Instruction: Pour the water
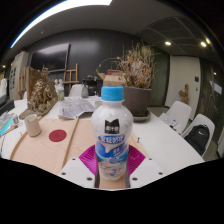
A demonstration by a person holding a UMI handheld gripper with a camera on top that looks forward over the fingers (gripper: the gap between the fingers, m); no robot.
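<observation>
A plastic water bottle (112, 130) with a light-blue cap (112, 93) and a white-and-blue label stands upright between my fingers. The magenta pads (88, 158) lie against both of its sides, so my gripper (112, 158) is shut on the bottle. Its base sits low between the fingers, and I cannot tell whether it touches the wooden table (55, 152). Beyond the fingers to the left, a pale cup (33, 124) stands on the table, with a round red coaster (57, 134) beside it.
A large pot of dried branches (137, 78) stands behind the bottle at the table's far side. White chairs (190, 122) are at the right. Another dried plant (42, 93) and small items sit at the far left.
</observation>
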